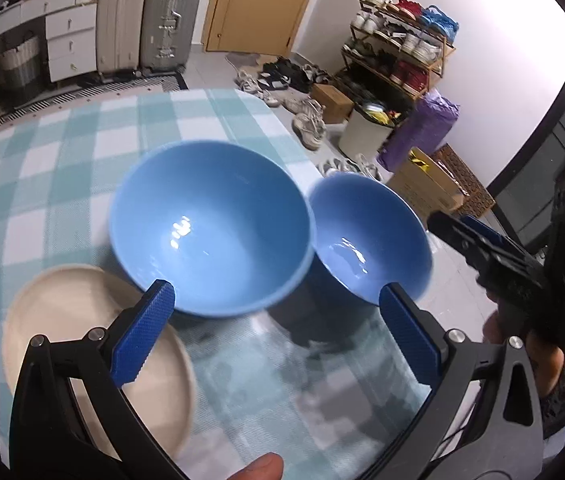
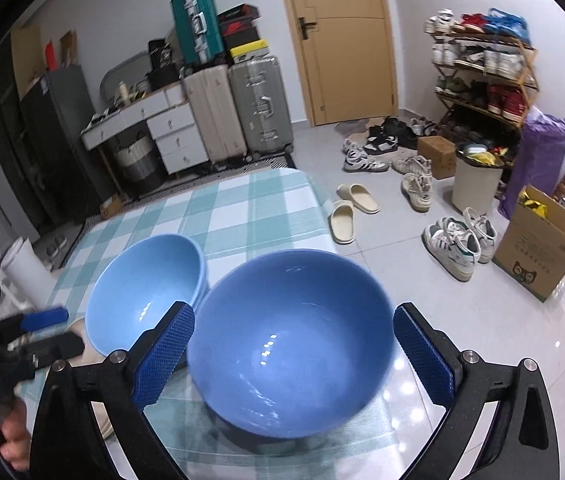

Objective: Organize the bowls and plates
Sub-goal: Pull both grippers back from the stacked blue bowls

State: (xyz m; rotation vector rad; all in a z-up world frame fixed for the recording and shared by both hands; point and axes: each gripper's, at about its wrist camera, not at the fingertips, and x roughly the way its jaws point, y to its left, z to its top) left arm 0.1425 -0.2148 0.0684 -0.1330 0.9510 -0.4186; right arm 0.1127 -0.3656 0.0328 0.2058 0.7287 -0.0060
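Two blue bowls stand side by side on the checked tablecloth. In the left wrist view the left bowl [image 1: 210,224] lies just ahead of my left gripper [image 1: 274,296]. Its blue pads stand wide open and clear of the rim. A cream plate [image 1: 82,320] lies flat under the left finger. The right bowl [image 1: 366,240] sits by the table's edge. In the right wrist view my right gripper [image 2: 292,312] is open, with that right bowl [image 2: 290,348] ahead between its spread pads and untouched. The left bowl [image 2: 146,288] and left gripper [image 2: 52,332] show at left.
The table's rounded edge [image 2: 318,208] drops to a tiled floor strewn with shoes [image 2: 454,244] and slippers. Beyond stand a shoe rack [image 2: 486,76], cardboard boxes [image 2: 538,248], a white bin [image 2: 476,184], suitcases [image 2: 258,104] and a door. A hand [image 1: 522,344] grips the right tool's handle.
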